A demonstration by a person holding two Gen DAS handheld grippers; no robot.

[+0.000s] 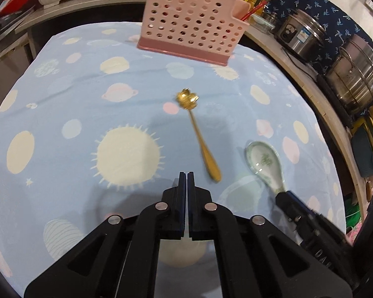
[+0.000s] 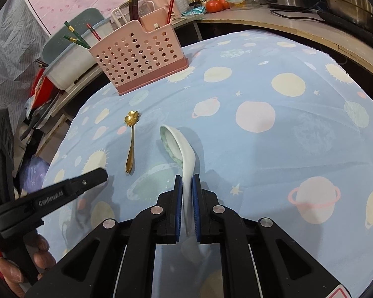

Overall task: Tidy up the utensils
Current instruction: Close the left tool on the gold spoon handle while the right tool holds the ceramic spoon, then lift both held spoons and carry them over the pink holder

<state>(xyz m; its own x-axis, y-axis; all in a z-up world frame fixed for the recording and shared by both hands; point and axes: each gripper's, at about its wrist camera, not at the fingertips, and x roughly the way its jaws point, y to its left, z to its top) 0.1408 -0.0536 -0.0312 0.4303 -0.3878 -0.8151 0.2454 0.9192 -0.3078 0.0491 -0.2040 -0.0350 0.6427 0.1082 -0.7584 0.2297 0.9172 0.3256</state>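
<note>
A pink perforated utensil holder [image 1: 190, 22] stands at the far side of the table and holds chopsticks [image 2: 133, 2]; it also shows in the right wrist view [image 2: 136, 57]. A gold flower-headed spoon [image 1: 199, 134] lies on the cloth ahead of my left gripper [image 1: 187, 176], which is shut and empty; the spoon also shows in the right wrist view [image 2: 130, 144]. My right gripper [image 2: 186, 181] is shut on the handle of a white ceramic spoon [image 2: 179, 146], bowl forward and turned on its side. That spoon [image 1: 263, 161] and the right gripper [image 1: 286, 196] show at the left view's right.
The round table carries a blue planet-print cloth [image 2: 261, 114]. A wooden counter [image 2: 273, 19] behind holds metal pots [image 1: 355, 74], a rice cooker [image 1: 301, 34], bottles and tomatoes [image 2: 216, 5]. A white tub [image 2: 69, 62] sits at the left.
</note>
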